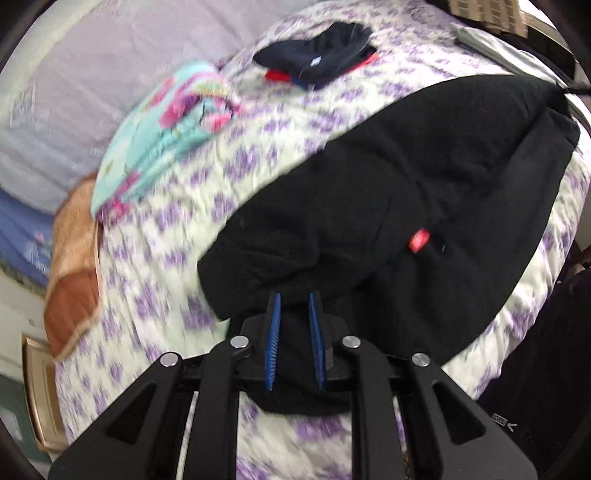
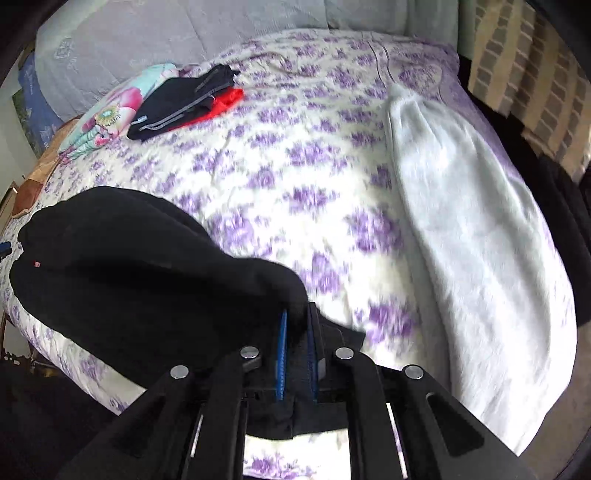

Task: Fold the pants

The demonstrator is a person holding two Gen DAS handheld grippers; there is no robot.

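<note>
Black pants (image 1: 388,206) with a small red tag (image 1: 420,240) lie stretched across a bed with a purple-flowered quilt (image 1: 207,206). My left gripper (image 1: 294,299) is shut on one end of the pants, cloth bunched between its blue pads. In the right wrist view the same pants (image 2: 140,266) run off to the left. My right gripper (image 2: 297,314) is shut on the other end, with cloth hanging below the fingers. Both ends look lifted a little off the quilt.
A folded dark and red garment (image 2: 184,101) and a turquoise floral bundle (image 2: 107,114) lie at the back left of the bed. A white towel or blanket (image 2: 469,221) lies along the right side. A grey headboard (image 2: 166,33) is behind. A brown cushion (image 1: 74,280) is at the left.
</note>
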